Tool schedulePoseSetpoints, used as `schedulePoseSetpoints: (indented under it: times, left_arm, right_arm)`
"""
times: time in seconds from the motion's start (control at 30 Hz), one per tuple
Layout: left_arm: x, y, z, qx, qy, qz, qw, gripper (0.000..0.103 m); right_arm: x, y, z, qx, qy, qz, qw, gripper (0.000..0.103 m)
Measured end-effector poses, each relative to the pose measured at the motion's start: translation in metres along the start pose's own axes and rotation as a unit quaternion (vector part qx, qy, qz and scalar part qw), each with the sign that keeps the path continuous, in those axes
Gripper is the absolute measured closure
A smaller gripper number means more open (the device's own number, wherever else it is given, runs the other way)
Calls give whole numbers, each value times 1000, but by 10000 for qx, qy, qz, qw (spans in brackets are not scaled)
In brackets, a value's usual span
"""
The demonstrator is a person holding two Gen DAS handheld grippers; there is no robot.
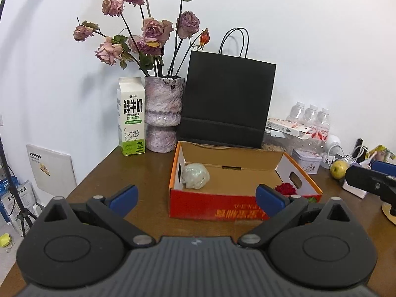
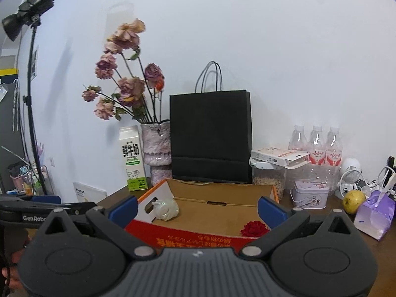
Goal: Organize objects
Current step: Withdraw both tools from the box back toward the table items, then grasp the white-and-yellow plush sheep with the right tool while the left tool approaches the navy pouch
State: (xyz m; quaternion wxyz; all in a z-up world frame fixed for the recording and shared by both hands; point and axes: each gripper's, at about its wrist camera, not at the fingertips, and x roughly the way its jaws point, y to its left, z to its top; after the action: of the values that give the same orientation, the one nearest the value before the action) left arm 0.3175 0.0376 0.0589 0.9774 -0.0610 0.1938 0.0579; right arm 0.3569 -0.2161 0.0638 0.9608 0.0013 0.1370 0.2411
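Open box (image 1: 217,208) mid-floor bare, bagged lump (image 1: 195,175) far-left corner, red rose (image 2: 254,228) near-right, black bag (image 1: 227,99) walling behind

Both handheld grippers, left gripper (image 1: 196,199) and right gripper (image 2: 197,211), share black teardrop-shaped linkage arms, silver pivot screws, blue finger pads (image 2: 271,211) and a ribbed grey housing; one body reads "GenRobo".

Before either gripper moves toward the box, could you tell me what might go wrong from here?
1. The vase of dried roses stands close behind the orange box, beside the milk carton; a high reach could tip either.
2. The red flower and the wrapped white bundle inside the box look soft, so a hard squeeze might crush them.
3. The left gripper and right gripper, both open, face the same box and could collide.
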Motion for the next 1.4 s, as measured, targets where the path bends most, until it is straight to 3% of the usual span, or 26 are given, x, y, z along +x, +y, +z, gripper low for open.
schedulePoseSetpoints:
  times: [0.4, 0.9, 1.4]
  left_arm:
    - [-55, 6, -39, 338, -129, -85, 9993, 0]
    - [-89, 8, -105, 703, 217, -409, 9965, 0]
    - [-111, 25, -140, 283, 441, -431, 9977, 0]
  right_arm:
    - [-60, 23, -50, 122, 119, -87, 9998, 0]
    - [-108, 32, -125, 42, 876, -318, 9956, 0]
    - [-132, 37, -163, 108, 1259, -452, 9910, 0]
